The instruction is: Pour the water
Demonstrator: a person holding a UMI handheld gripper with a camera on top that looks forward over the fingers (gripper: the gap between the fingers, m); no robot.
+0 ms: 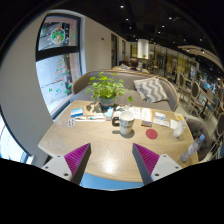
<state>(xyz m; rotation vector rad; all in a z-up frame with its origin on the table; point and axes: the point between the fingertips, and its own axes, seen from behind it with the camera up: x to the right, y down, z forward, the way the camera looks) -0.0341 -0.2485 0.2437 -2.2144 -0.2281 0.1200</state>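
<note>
Tongs [111, 160] level, fingers spread wide apart, magenta pads [76, 156] facing inward, nothing held between them.

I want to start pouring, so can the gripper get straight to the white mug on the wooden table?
Probably yes. The gripper is open, and the white mug stands beyond its fingers on the wooden table with bare tabletop between them.

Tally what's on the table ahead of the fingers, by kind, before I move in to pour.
Potted plant: 1
Pitcher-like vessel with a dark lid: 1
Red round coaster: 1
Booklets or cards: several, too small to count
Total distinct items: 3, plus the papers. All sit on the wooden table. The gripper is open and holds nothing.
</note>
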